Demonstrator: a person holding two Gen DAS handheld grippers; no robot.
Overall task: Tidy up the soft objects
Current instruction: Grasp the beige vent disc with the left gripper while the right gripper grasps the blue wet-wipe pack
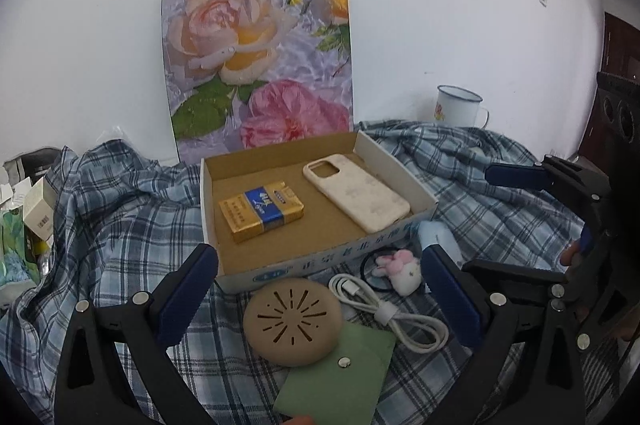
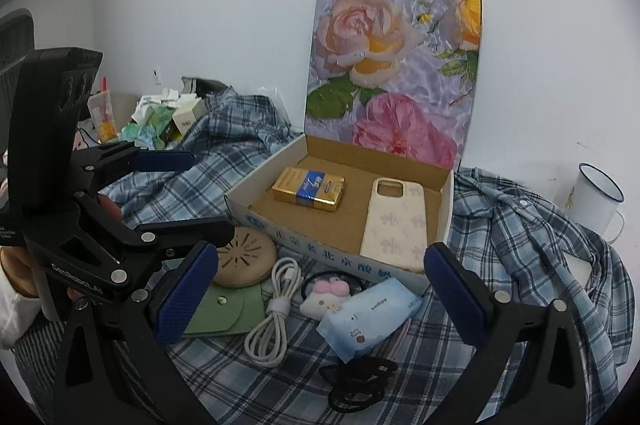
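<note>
Both grippers stand spread wide and empty: the left gripper [image 1: 320, 299] frames a tan round pad [image 1: 292, 321], green pouch [image 1: 340, 373] and white cable [image 1: 392, 317] at lower centre; the right gripper [image 2: 320, 295] frames a tissue pack [image 2: 368, 321] and plush bunny [image 2: 324, 295]. Centre frame, the cardboard box [image 2: 344, 253] holds a phone case [image 2: 394, 221] and cigarette pack [image 2: 308, 188].

Enamel mug [image 1: 459, 105] and floral board [image 1: 260, 65] against wall.

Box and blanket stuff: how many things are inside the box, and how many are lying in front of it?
Inside the box: 2 (cigarette pack, phone case)
In front: 6 (round tan pad, green pouch, cable, bunny plush, wipes pack, black hair ties)
Total: 8
</note>
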